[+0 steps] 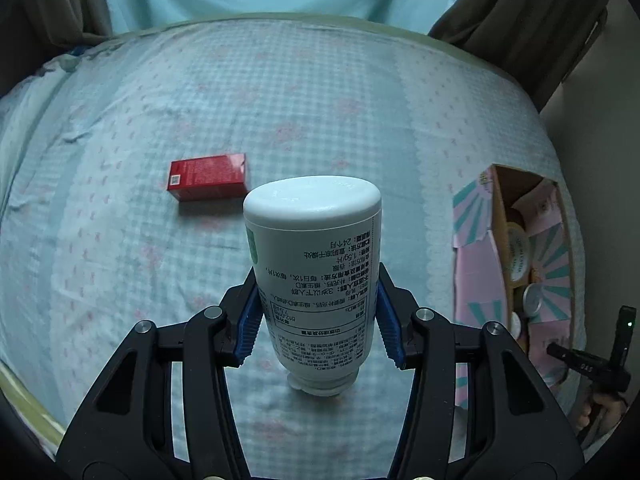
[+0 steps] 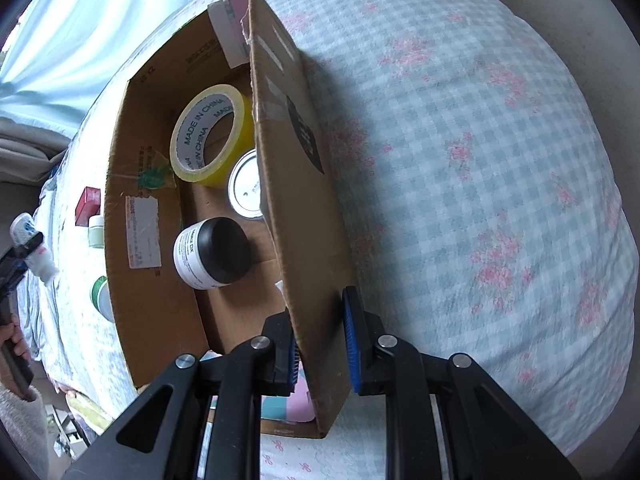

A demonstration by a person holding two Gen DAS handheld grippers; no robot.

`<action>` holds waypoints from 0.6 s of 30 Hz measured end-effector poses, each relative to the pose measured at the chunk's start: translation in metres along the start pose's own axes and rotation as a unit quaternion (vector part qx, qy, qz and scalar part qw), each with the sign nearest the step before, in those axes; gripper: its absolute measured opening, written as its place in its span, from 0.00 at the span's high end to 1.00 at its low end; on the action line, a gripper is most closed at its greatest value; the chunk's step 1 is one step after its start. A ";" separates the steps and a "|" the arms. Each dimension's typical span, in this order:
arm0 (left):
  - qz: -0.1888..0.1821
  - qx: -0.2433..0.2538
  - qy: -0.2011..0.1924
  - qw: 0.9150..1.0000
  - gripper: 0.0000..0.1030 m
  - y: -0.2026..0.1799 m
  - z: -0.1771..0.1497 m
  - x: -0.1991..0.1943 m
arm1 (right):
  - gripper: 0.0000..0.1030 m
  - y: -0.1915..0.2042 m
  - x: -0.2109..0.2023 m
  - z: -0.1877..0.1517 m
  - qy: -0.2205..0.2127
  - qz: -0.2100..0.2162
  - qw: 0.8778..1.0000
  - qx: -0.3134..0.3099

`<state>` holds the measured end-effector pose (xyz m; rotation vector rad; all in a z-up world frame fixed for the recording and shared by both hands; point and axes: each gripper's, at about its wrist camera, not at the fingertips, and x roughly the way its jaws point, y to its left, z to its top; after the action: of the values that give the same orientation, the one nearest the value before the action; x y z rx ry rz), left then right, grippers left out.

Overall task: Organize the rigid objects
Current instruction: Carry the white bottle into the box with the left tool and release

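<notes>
While left claw [image 1: 318, 312] grips white bottle [image 1: 316, 256] above bedsheet [image 1: 120, 260], right claw [image 2: 320, 338] pinches cardboard box [image 2: 304, 208] wall.

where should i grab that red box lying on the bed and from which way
Take the red box across its two long sides, coming down from above. It lies flat on the bedsheet with its broad face up and open cloth around it, so the narrow width suits the fingers. The left gripper holds the white bottle now.

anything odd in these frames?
White bottle in the left tool is upside down: cap at the bottom, label text inverted. Right tool straddles the box wall.
</notes>
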<state>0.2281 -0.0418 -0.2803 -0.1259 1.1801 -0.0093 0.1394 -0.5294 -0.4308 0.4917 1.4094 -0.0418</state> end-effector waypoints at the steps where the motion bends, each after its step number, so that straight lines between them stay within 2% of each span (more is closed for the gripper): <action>1: -0.004 0.000 -0.002 1.000 0.55 -0.007 0.000 -0.004 | 0.82 0.000 0.001 0.002 0.003 0.001 1.000 -0.005; 6: -0.025 0.005 -0.007 1.000 0.55 -0.062 -0.004 -0.023 | 0.82 -0.001 0.003 0.011 0.014 0.007 0.999 -0.028; 10: -0.043 0.015 -0.007 0.999 0.55 -0.107 -0.003 -0.023 | 0.82 0.000 0.006 0.019 0.023 0.009 0.999 -0.048; 18: -0.074 0.045 0.012 0.996 0.55 -0.197 -0.002 0.010 | 0.82 0.006 0.014 0.029 0.031 0.014 0.997 -0.062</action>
<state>0.2418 -0.2381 -0.2699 -0.1346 1.1908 -0.1939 0.1712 -0.5304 -0.4399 0.4131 1.4550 0.0844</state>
